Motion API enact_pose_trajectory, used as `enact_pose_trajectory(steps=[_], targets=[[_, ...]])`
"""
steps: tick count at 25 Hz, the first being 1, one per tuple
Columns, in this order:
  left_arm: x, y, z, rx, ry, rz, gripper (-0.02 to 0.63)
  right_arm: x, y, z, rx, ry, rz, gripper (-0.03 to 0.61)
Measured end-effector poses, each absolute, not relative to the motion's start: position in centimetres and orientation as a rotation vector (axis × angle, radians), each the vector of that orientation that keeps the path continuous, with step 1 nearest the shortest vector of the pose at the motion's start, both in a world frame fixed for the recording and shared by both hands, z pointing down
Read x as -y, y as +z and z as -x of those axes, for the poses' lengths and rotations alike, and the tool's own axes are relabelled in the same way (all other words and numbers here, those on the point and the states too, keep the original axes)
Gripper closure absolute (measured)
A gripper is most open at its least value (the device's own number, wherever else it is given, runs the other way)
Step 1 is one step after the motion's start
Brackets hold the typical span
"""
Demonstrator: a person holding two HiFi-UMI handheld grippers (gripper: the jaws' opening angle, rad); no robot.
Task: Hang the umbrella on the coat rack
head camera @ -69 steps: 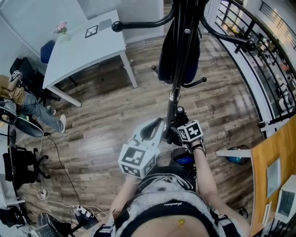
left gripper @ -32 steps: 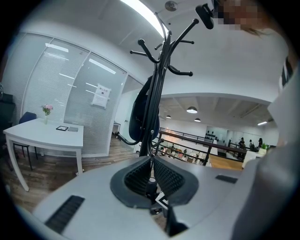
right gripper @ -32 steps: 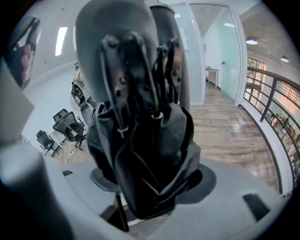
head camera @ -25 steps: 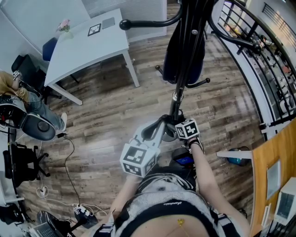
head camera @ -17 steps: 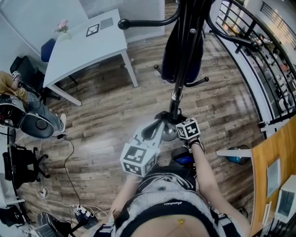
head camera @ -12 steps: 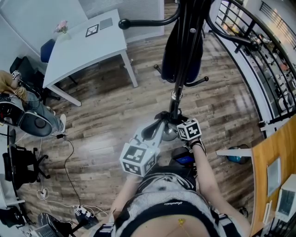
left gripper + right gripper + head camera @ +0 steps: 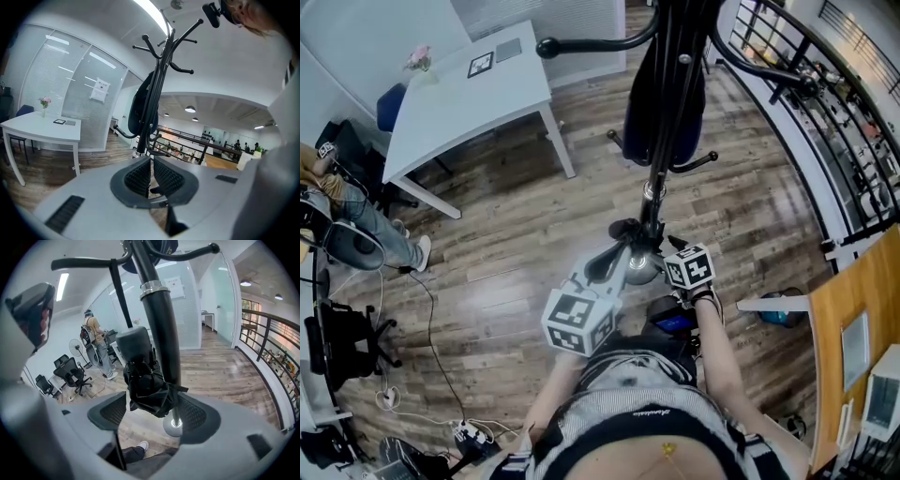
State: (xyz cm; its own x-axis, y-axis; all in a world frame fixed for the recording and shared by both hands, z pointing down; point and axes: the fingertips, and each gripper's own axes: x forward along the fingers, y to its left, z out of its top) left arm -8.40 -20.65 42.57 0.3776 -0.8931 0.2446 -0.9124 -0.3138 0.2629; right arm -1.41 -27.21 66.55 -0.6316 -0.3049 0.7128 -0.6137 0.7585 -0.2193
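The folded black umbrella (image 7: 147,385) is seen dangling right against the coat rack (image 7: 161,333) pole, between the right gripper (image 7: 152,414) jaws, which have just been opened wide and aren't clamped on it. Left gripper (image 7: 151,176) jaws are pretty much together.

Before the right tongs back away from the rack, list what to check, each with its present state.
1. Right tongs released: ok. The jaws have just been opening; the umbrella is between them, but the pads are not pressing it.
2. Umbrella hanging by its strap from a rack arm: ok.
3. Strap seated securely on that arm: cannot tell.
4. Umbrella off the floor: ok.
5. Left tongs empty: ok, jaws almost together.
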Motion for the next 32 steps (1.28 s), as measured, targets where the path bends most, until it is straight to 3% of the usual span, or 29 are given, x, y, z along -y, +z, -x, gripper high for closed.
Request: enact_pose_trajectory(steps=[10, 20, 32], targets=[[20.5, 43.8, 8.3, 1.540, 0.107, -2.292, 0.594, 26.4, 64.3, 0.7, 2.311, 0.574, -0.724, 0.243], [20.5, 44.6, 8.3, 1.514, 0.153, -2.290, 0.594, 26.3, 61.1, 0.5, 2.360, 0.571, -0.772, 0.344], [20.1, 45.0, 7.7, 1.479, 0.168, -2.301, 0.594, 25.9, 56.9, 0.5, 2.424, 0.489, -0.846, 0.410]])
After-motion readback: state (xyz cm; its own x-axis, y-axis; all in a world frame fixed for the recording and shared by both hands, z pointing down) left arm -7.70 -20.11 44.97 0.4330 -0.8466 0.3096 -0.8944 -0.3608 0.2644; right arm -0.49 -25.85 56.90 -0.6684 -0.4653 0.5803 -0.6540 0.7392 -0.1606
